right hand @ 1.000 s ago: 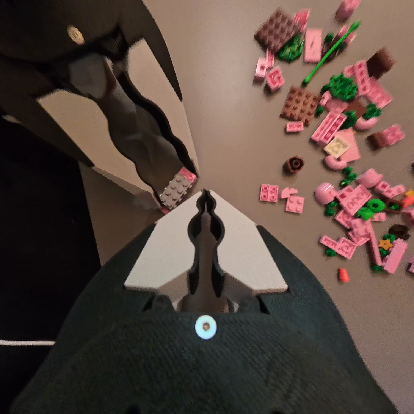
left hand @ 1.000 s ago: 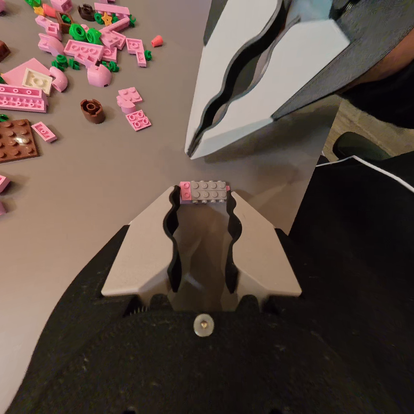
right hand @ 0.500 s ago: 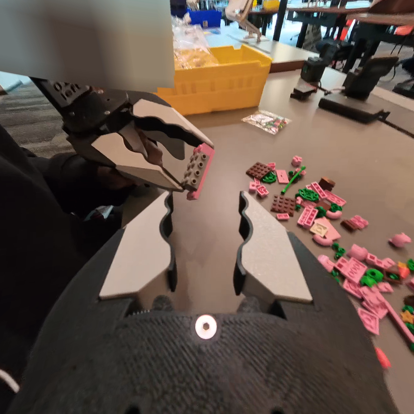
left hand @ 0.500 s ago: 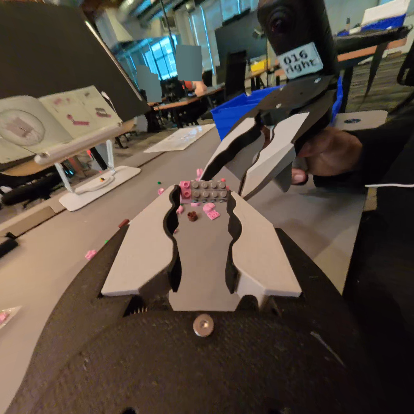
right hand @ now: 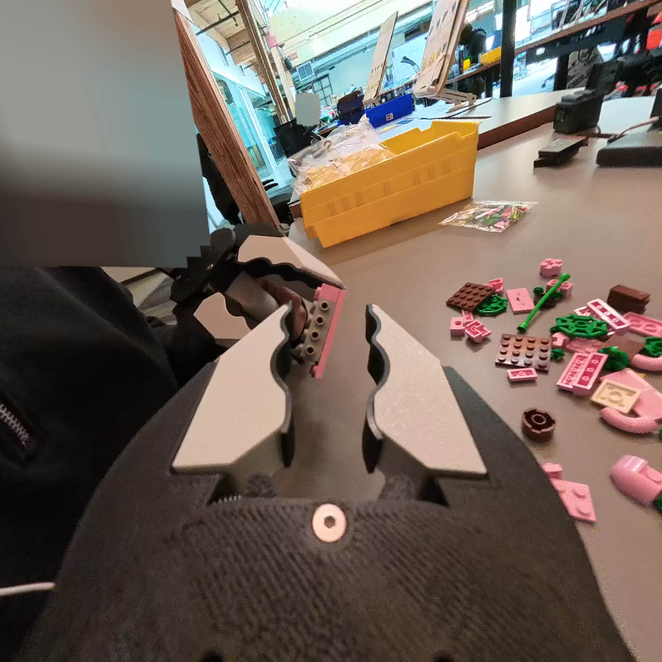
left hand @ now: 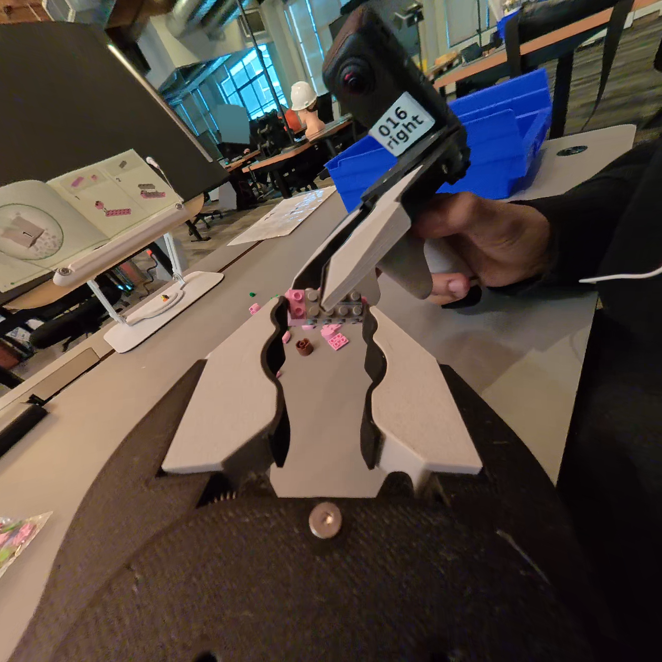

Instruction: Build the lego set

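Observation:
My left gripper (left hand: 327, 310) is shut on a small assembly (left hand: 344, 311), a grey studded brick on a pink plate with a pink brick at its left end, held above the table. My right gripper (right hand: 327, 310) is open with its fingers on either side of the assembly (right hand: 324, 329), which stands on edge nearer the left finger (right hand: 258, 358). In the left wrist view the right gripper (left hand: 311, 297) comes down from the upper right onto the studs. Loose pink, green and brown pieces (right hand: 580, 344) lie on the table to the right.
An instruction booklet (left hand: 89, 207) stands on a white holder at the left. A blue bin (left hand: 501, 143) and a yellow bin (right hand: 390, 190) sit at the back. A clear bag of pieces (right hand: 487, 215) lies near the yellow bin. The table edge (left hand: 573, 376) runs close on the right. The grippers are tip to tip, or close to it.
Both grippers have tipped up from facing down at the table to nearly level. My right gripper opened and moved in around the assembly, which the left gripper kept holding.

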Demonstrator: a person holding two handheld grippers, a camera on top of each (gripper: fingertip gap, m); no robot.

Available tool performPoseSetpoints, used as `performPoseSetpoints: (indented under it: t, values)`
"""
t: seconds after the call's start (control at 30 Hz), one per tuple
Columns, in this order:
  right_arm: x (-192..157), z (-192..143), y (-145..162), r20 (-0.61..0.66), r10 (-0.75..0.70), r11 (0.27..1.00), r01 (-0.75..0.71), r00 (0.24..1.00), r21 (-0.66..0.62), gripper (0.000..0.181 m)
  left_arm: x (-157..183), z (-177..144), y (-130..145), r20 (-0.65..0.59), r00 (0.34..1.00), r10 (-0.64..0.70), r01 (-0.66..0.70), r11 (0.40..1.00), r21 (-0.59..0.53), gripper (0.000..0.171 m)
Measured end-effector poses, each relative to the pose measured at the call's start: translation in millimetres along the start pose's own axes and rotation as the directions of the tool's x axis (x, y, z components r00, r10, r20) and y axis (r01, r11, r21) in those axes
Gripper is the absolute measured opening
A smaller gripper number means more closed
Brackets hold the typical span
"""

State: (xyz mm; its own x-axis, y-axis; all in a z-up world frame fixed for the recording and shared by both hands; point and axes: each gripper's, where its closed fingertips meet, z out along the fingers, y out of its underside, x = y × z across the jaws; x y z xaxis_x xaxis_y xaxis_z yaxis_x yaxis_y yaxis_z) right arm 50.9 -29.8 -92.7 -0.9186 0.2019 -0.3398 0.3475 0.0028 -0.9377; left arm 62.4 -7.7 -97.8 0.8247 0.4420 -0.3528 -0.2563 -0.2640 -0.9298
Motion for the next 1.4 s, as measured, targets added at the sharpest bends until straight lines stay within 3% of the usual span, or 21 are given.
performPoseSetpoints:
  t: [0.17,0.37,0.63,0.87,0.97,1.1,1.33,1.4]
  values:
    - [0,-4,-4,0.110,0.139,0.989,-0.143,0.984,0.034,0.029,1,6,4,0.025,0.998,0.053,-0.052,0.998,-0.036,0.040]
    - [3,-1,8,0.065,0.100,0.995,-0.098,0.993,-0.031,0.015,1,10,6,0.072,0.988,0.135,-0.130,0.989,-0.074,0.039]
    - [2,-1,8,0.017,0.076,0.996,-0.075,0.997,-0.057,0.014,1,10,4,0.110,0.980,0.167,-0.159,0.984,-0.079,0.039]
    - [8,1,4,0.020,0.147,0.989,-0.147,0.989,-0.031,0.014,-5,12,6,0.121,0.989,0.088,-0.079,0.994,-0.076,0.039]
    - [7,-3,-6,0.072,0.191,0.980,-0.194,0.979,0.039,0.014,-8,11,-4,0.189,0.970,0.152,-0.147,0.988,-0.038,0.039]
    - [13,-4,-3,0.025,0.165,0.986,-0.166,0.986,0.033,0.013,-6,13,-3,0.219,0.949,0.229,-0.221,0.974,-0.058,0.043]
    - [11,-5,-4,0.030,0.143,0.989,-0.144,0.989,0.044,0.013,-8,14,0,0.199,0.965,0.172,-0.165,0.985,-0.053,0.039]
    - [10,-9,-8,0.032,0.107,0.992,-0.109,0.994,0.063,0.013,-8,14,-3,0.164,0.982,0.089,-0.090,0.996,-0.001,0.040]
